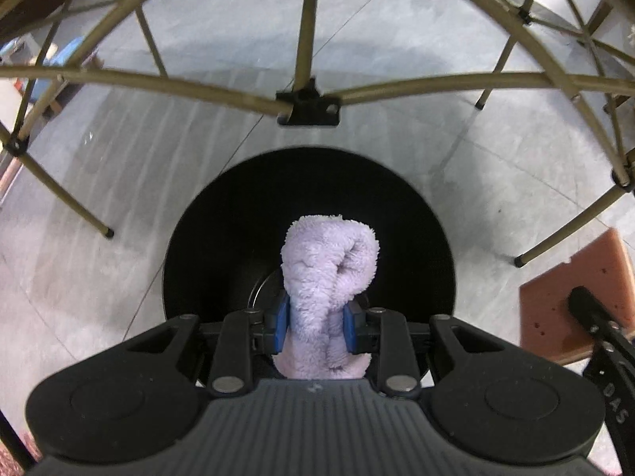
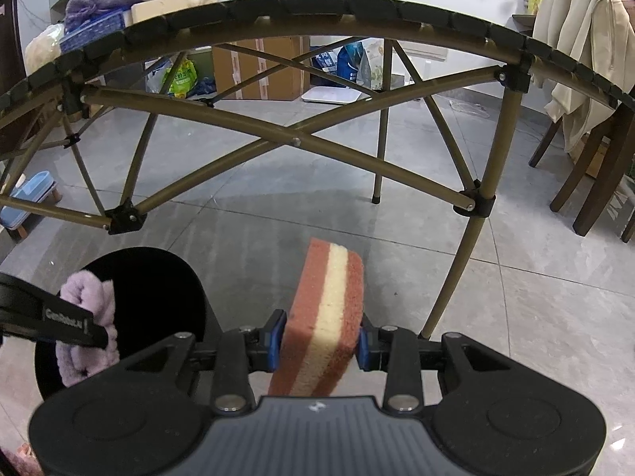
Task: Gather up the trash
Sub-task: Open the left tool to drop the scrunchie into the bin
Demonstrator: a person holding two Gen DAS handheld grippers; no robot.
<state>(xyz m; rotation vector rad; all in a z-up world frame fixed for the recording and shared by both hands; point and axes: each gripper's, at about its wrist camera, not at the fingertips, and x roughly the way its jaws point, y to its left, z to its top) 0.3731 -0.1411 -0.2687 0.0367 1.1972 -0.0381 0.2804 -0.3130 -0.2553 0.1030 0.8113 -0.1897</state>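
A right gripper (image 2: 320,337) clamps a pink-and-cream layered sponge (image 2: 323,317) above a grey tiled floor (image 2: 516,297), while at lower left a lilac fluffy cloth (image 2: 85,297) hangs over a black bin (image 2: 166,297) beneath a folding table's frame (image 2: 295,141).

Two wrist fisheye views, both low beneath a folding table, angled down toward the floor.

Left wrist: steeply downward along the left hand-held gripper (image 1: 317,323), close above the black bin (image 1: 206,261), table frame (image 1: 307,97) overhead. Right wrist: shallower slant along the right hand-held gripper (image 2: 321,337), looking across the tiled floor (image 2: 516,317) and under the table frame (image 2: 295,142). Shared: the bin (image 2: 158,289), lilac cloth (image 1: 329,277) (image 2: 85,289), striped sponge (image 2: 329,301) (image 1: 555,297).
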